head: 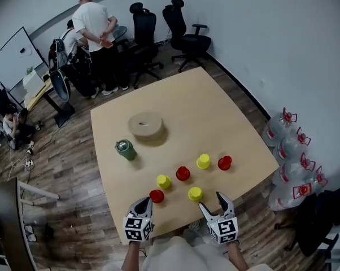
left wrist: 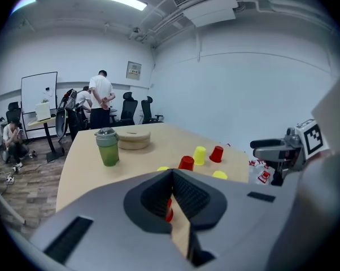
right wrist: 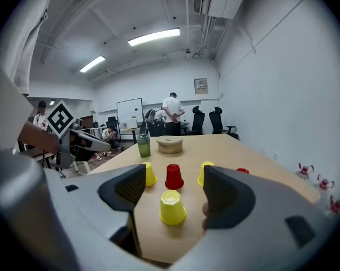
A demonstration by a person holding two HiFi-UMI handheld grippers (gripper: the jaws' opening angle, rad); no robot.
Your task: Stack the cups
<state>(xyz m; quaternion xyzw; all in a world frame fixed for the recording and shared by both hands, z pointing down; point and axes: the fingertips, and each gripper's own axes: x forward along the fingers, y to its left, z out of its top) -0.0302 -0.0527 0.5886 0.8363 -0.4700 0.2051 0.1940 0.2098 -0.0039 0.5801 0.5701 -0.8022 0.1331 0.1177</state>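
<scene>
Two hand-held grippers (head: 145, 200) (head: 211, 201), side by side, low

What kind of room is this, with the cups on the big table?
Most likely an office meeting room. There are black swivel chairs by the far wall, a whiteboard off to the side, and one big wooden table in the middle.

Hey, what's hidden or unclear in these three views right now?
Left gripper view: nearest red cup shows only as a sliver behind the closed jaws.
Right gripper view: rightmost red cup is mostly behind one jaw.
Head view: what the round tan object is; too small.
</scene>
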